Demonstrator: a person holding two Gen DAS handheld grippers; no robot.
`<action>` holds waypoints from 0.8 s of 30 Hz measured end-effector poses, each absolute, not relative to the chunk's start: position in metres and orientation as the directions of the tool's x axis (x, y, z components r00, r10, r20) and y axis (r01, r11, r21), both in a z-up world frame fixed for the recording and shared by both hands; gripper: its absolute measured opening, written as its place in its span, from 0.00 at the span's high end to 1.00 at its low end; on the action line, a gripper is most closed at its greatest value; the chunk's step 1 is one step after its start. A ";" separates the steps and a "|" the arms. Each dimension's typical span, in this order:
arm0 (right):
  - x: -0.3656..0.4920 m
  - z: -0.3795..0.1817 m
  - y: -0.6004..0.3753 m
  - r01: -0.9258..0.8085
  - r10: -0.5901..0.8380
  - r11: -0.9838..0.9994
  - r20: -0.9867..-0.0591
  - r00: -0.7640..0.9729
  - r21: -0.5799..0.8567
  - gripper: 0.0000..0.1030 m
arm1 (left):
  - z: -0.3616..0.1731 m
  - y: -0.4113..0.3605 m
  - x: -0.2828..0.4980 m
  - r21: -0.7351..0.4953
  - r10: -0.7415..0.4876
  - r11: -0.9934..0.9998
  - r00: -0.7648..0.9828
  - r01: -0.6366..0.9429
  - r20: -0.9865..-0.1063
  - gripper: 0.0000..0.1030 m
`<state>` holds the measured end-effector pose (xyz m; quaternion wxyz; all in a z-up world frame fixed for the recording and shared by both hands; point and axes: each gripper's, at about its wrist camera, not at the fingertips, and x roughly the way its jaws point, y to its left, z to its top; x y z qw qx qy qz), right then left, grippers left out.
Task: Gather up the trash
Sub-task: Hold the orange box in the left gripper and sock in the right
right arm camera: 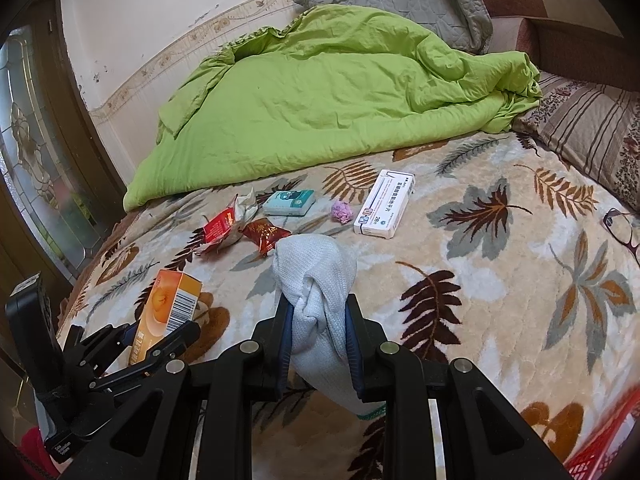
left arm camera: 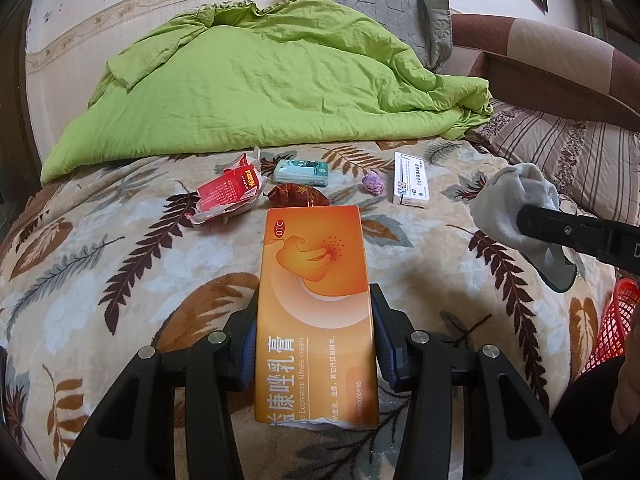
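Note:
My left gripper (left arm camera: 314, 312) is shut on an orange cream box (left arm camera: 314, 300), held above the leaf-patterned blanket (left arm camera: 120, 264); the same box (right arm camera: 168, 312) shows at lower left in the right wrist view. My right gripper (right arm camera: 318, 320) is shut on a white sock (right arm camera: 316, 276), seen also as the sock (left arm camera: 508, 204) at the right of the left wrist view. Further back on the bed lie a torn red packet (left arm camera: 228, 190), a dark red wrapper (left arm camera: 298, 196), a teal tissue pack (left arm camera: 302, 171), a purple crumpled scrap (left arm camera: 373, 182) and a white medicine box (left arm camera: 410, 180).
A green duvet (left arm camera: 260, 80) and grey pillow (left arm camera: 372, 4) fill the back of the bed. A striped pillow (right arm camera: 592, 128) lies at right, with eyeglasses (right arm camera: 622, 232) near it. A red mesh basket (left arm camera: 612, 328) stands at the lower right edge. A wooden door (right arm camera: 40, 160) is at left.

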<state>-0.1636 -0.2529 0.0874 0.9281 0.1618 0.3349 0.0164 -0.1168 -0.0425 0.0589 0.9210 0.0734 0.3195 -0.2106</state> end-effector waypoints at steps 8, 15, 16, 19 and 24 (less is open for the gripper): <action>-0.164 0.087 -0.254 0.080 0.137 0.947 -0.616 0.776 0.311 0.75 | 0.059 -0.043 -0.119 0.005 -0.344 0.898 0.707 0.441 -0.617 0.55; -0.165 0.087 -0.259 0.091 0.139 0.939 -0.610 0.780 0.331 0.75 | 0.057 -0.045 -0.119 0.009 -0.343 0.896 0.703 0.445 -0.623 0.56; -0.164 0.087 -0.260 0.092 0.140 0.939 -0.611 0.779 0.333 0.75 | 0.056 -0.046 -0.119 0.008 -0.345 0.894 0.701 0.447 -0.624 0.56; -0.163 0.086 -0.258 0.093 0.138 0.940 -0.614 0.777 0.329 0.75 | 0.056 -0.047 -0.118 0.006 -0.348 0.893 0.698 0.450 -0.626 0.56; -0.162 0.086 -0.258 0.093 0.139 0.939 -0.612 0.778 0.332 0.75 | 0.055 -0.049 -0.116 0.007 -0.351 0.890 0.694 0.456 -0.629 0.56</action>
